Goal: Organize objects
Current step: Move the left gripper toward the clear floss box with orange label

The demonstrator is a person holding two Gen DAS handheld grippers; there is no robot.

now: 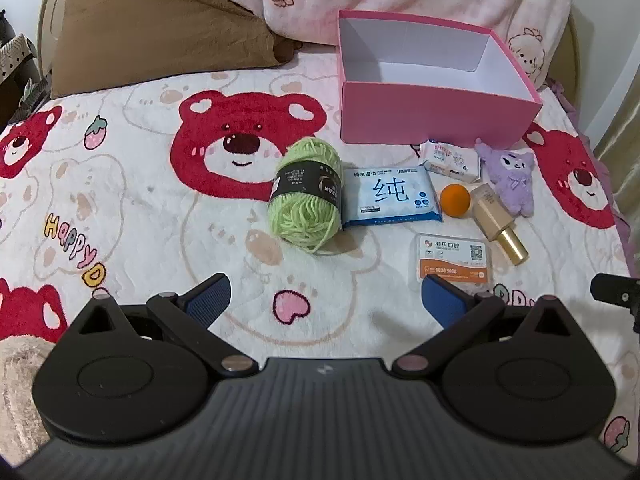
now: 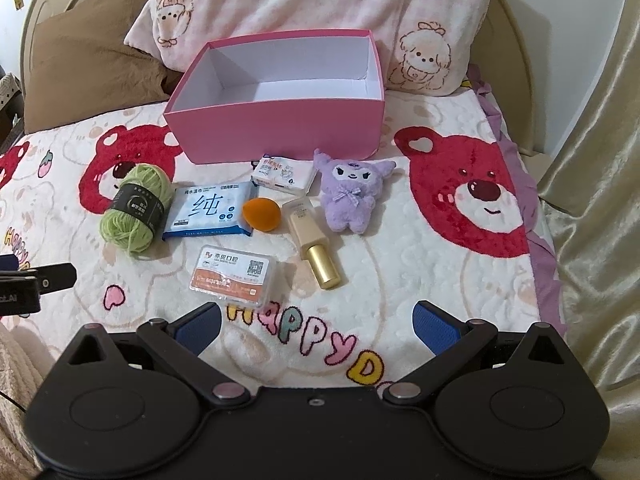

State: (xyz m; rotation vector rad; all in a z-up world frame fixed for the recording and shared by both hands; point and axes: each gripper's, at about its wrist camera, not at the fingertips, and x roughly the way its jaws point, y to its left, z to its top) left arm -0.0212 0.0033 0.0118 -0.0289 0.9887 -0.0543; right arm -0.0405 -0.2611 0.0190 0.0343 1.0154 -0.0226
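Seven small things lie on the bed just in front of the box (image 2: 276, 128), which is pink outside, white inside and holds nothing yet. Farthest left of the box's front is the yarn (image 2: 136, 208) — green, soft and light, best pinched across its dark paper band. Next come the blue wipes (image 2: 210, 210), a limp pack likely to sag unless taken mid-body. The orange sponge (image 2: 261, 214) looks squashy and apt to roll. A smaller tissue pack (image 2: 283, 172) sits closest to the box. The bottle (image 2: 314, 240), cream with a gold cap, is stiff and slippery — grip its flat body. The purple plush (image 2: 352, 196) gives anywhere. The card case (image 2: 234, 276) lies flat, hard to get under. The left claw (image 1: 326, 300) and right claw (image 2: 316, 326) are both spread wide, holding nothing.
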